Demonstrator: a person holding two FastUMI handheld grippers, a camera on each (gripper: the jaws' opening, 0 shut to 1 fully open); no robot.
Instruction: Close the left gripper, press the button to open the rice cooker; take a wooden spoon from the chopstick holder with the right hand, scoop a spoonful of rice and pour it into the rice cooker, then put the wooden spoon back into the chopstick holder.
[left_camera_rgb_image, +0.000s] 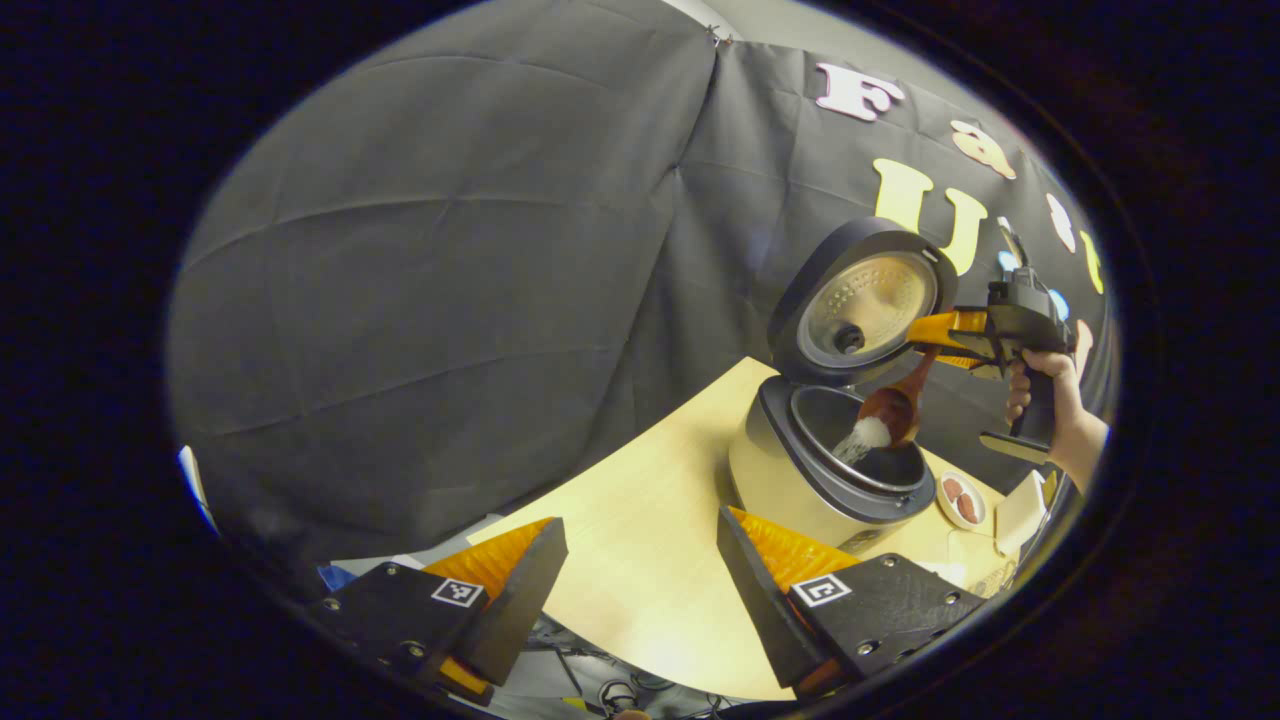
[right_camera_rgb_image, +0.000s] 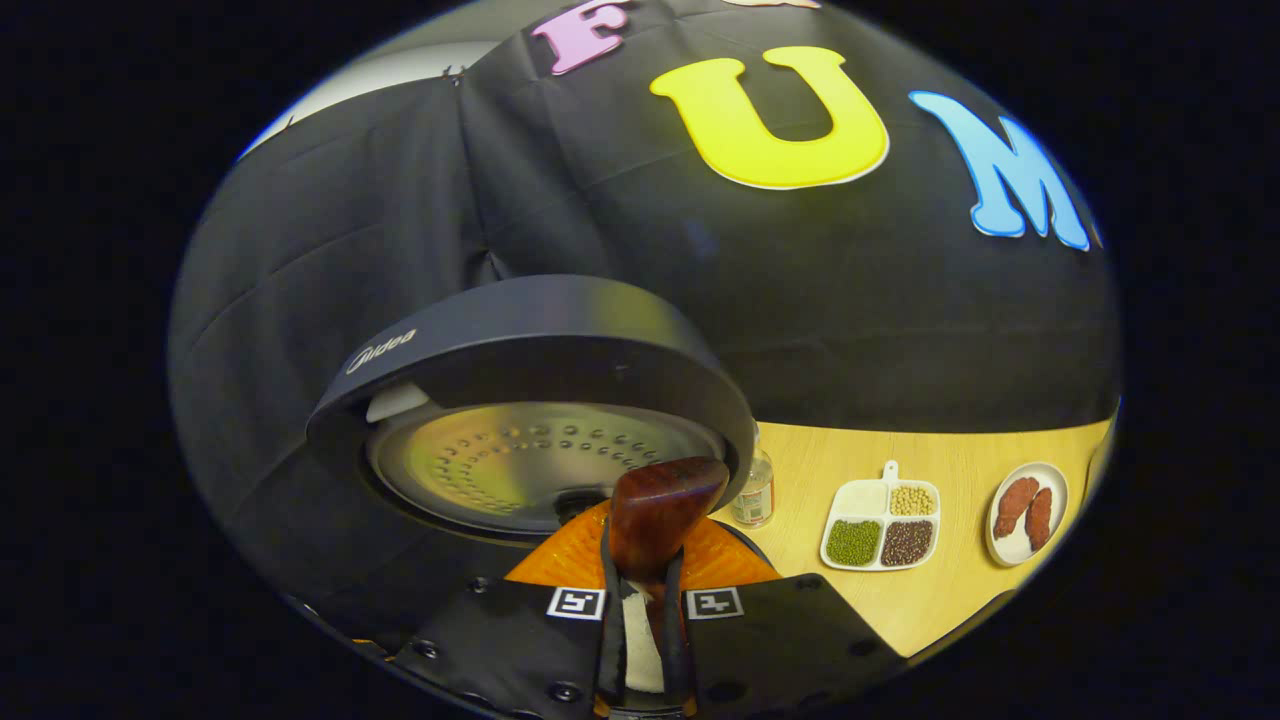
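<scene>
Rice cooker (left_camera_rgb_image: 820, 470) sits on the table (left_camera_rgb_image: 640, 560), lid (left_camera_rgb_image: 860, 300) swung up and back, inner pot (left_camera_rgb_image: 860, 450) exposed. Landmark for everything below is the cooker.

Right gripper (left_camera_rgb_image: 945, 340) hangs above the pot opening, just in front of the raised lid, a hand (left_camera_rgb_image: 1050, 400) on its grip. It is pinching the wooden spoon (left_camera_rgb_image: 895, 400) by the handle; in the right gripper view the fingers are pressed against the handle end (right_camera_rgb_image: 660, 510), which sticks up between them.

Key relation: the spoon's long axis runs from the gripper steeply down and toward the cooker's front, bowl lowest, over the pot. Rice (left_camera_rgb_image: 865, 437) is spilling off the bowl into the pot, so the pour looks to be under way, not finished.

Left gripper (left_camera_rgb_image: 640, 580) is on the near side of the cooker, off to its front, fingers spread wide, holding nothing, tips apart from the cooker body. Button press looks done, given the open lid.

The right hand is the one in play; the left is idle, though near the cooker.

Beyond the cooker on its right: a small bottle (right_camera_rgb_image: 755, 490), a divided dish of beans (right_camera_rgb_image: 882, 525), and a small plate (right_camera_rgb_image: 1028, 512). I cannot pick out the chopstick holder, so the return direction for the spoon cannot be told. Probable next step: level the spoon, lift clear of the rim, then carry it away.
</scene>
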